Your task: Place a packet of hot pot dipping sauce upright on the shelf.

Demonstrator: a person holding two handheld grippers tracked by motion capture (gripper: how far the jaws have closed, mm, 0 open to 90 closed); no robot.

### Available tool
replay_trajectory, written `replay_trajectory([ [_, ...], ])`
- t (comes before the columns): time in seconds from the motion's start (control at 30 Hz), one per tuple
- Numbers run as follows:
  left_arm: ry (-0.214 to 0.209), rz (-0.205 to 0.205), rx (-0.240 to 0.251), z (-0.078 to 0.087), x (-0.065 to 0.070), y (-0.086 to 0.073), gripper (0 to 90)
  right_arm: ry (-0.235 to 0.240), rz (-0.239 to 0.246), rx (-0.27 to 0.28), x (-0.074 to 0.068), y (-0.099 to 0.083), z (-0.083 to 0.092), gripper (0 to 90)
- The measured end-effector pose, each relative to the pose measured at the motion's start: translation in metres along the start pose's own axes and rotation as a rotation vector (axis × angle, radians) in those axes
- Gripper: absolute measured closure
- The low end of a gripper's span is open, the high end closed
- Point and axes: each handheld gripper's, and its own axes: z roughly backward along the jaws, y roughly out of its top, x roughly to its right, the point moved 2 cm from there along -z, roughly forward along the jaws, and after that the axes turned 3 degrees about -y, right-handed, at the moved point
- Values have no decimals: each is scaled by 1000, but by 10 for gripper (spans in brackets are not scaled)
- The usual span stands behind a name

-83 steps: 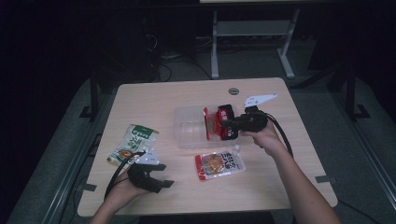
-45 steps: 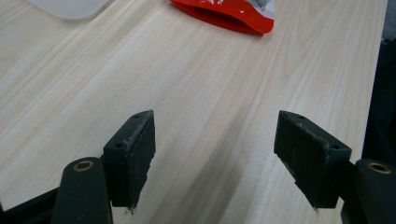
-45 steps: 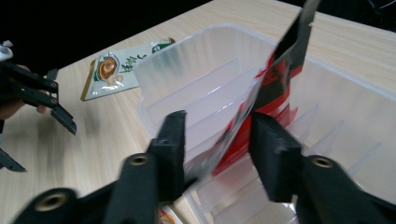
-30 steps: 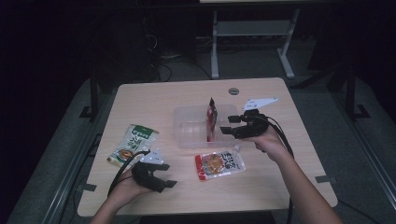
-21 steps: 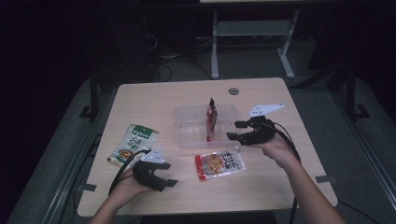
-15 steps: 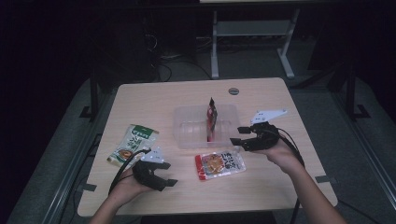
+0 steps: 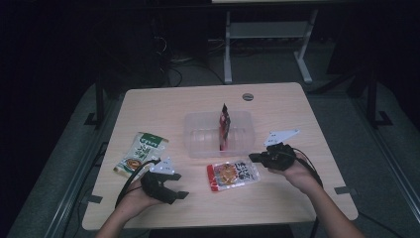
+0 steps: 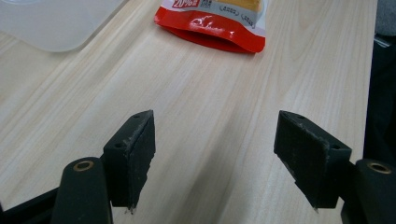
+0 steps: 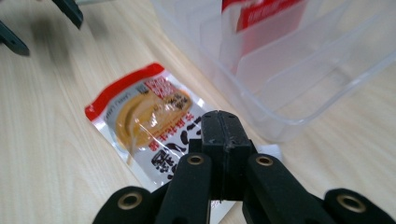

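Note:
A clear plastic container (image 7: 198,134) (image 9: 289,116) stands mid-table with a red packet (image 7: 224,126) (image 9: 261,11) upright inside it. In front of it a red and orange snack packet (image 7: 233,173) (image 9: 140,112) (image 8: 215,23) lies flat. My right gripper (image 7: 252,157) (image 9: 224,126) hovers low over that packet's right end. Its jaws have just been closing and now meet, with nothing visible between them. My left gripper (image 7: 179,186) (image 8: 215,158) rests at the front left, open over bare wood.
A green snack packet (image 7: 141,151) lies at the table's left side, just behind the left hand. A round cable port (image 7: 247,96) sits near the far edge. The container's corner (image 8: 51,23) lies ahead of the left jaws.
The right gripper let go of the red packet, which now stands in the container. It then moved down and toward me to the flat packet's right end, jaws closing. The left gripper stayed still.

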Motion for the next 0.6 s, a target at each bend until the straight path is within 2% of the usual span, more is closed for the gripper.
replay_trajectory([
  [0.2,-2,-11,-3,-1,-1,1,289,2,13,-84,5,-7,-25,896],
  [0.23,-2,-11,-4,-1,-1,1,289,2,13,-84,5,-7,-25,896],
  [0.3,-3,-7,-3,-2,0,0,289,25,31,-117,3,-9,-35,896],
  [0.37,-3,-9,-4,-2,0,1,289,23,39,-130,1,-10,-39,896],
  [0.47,-6,-3,-4,-3,2,0,289,32,64,-182,-3,-12,-52,897],
  [0.5,-6,-3,-4,-3,2,0,289,36,90,-200,-3,-13,-56,897],
  [0.57,-4,-12,-7,-3,1,1,288,40,96,-198,-5,-14,-58,897],
  [0.6,-4,-13,-6,-3,1,1,289,57,109,-198,-8,-12,-61,898],
])
